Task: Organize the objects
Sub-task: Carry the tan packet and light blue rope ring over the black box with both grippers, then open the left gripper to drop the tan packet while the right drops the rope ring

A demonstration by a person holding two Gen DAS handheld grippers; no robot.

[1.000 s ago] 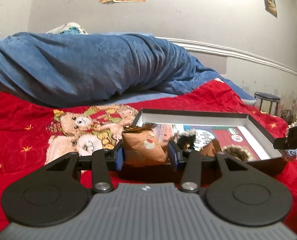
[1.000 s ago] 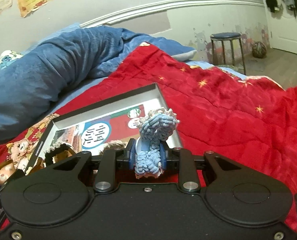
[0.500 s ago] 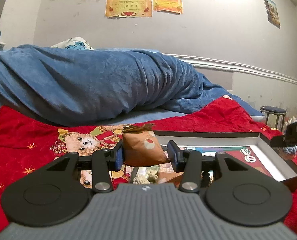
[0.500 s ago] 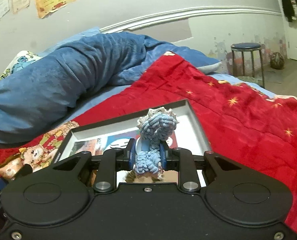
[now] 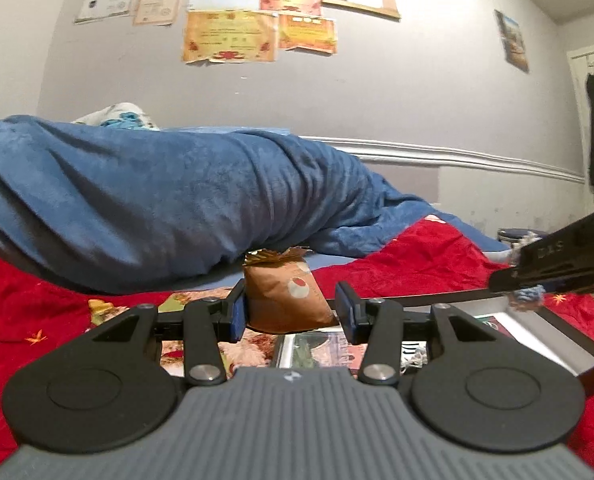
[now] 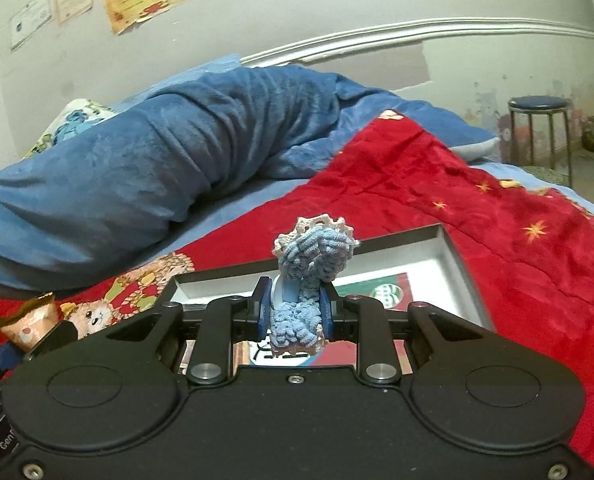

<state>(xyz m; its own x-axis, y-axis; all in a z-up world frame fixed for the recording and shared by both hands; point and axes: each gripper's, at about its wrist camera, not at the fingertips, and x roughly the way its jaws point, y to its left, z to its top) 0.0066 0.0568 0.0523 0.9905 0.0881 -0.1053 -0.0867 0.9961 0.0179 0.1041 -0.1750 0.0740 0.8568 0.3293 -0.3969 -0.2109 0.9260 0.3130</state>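
Note:
My left gripper [image 5: 293, 312] is shut on a brown snack packet [image 5: 285, 298] and holds it above the near left corner of the black box [image 5: 557, 344]. My right gripper [image 6: 293, 312] is shut on a blue and cream crocheted piece [image 6: 313, 264] and holds it over the same box [image 6: 453, 256]. The box has white inner walls and printed paper on its floor. The packet also shows at the left edge of the right wrist view [image 6: 27, 322]. The right gripper shows at the right of the left wrist view [image 5: 557, 264].
The box lies on a red blanket [image 6: 477, 216] with a bear print [image 6: 109, 308] on a bed. A rolled blue blanket [image 5: 157, 200] lies behind along the wall. A round stool [image 6: 539, 124] stands on the floor at the far right.
Both grippers have risen and tilted up while keeping their loads. The box has dropped lower in both views, and more wall shows.

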